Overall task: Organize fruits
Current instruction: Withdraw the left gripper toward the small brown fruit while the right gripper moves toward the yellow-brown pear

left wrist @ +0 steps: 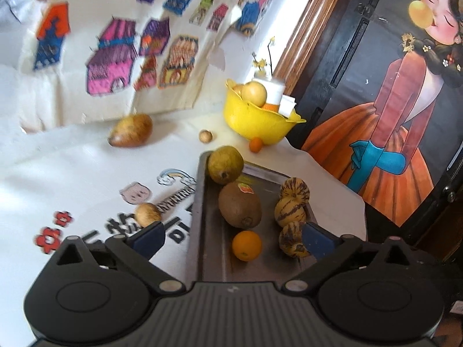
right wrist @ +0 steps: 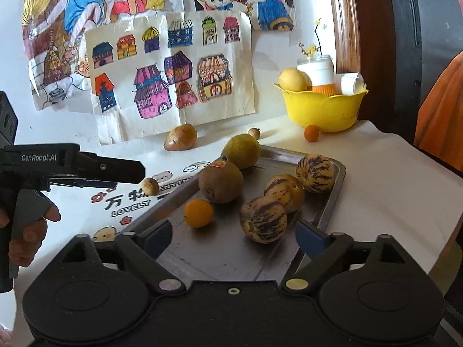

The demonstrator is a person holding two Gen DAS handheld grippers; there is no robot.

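A grey metal tray [left wrist: 212, 263] [right wrist: 220, 257] holds a green pear [left wrist: 225, 164] [right wrist: 241, 151], a kiwi [left wrist: 239, 208] [right wrist: 220, 181], an orange [left wrist: 246, 245] [right wrist: 198, 212] and three striped melons [left wrist: 290, 213] [right wrist: 263, 219]. A small brown fruit [left wrist: 147, 214] [right wrist: 151, 186] lies left of the tray. My left gripper [left wrist: 233, 238] is open and empty over the tray's near end; in the right wrist view [right wrist: 127, 173] it reaches in from the left beside that fruit. My right gripper [right wrist: 233, 238] is open and empty above the tray's near edge.
A yellow bowl [left wrist: 254, 121] [right wrist: 321, 110] with fruit and cups stands at the back right. A small orange [left wrist: 256, 144] [right wrist: 311, 133], a brown mango-like fruit [left wrist: 130, 130] [right wrist: 181, 140] and a small round fruit [left wrist: 206, 136] [right wrist: 254, 132] lie on the white cloth. The table edge is at right.
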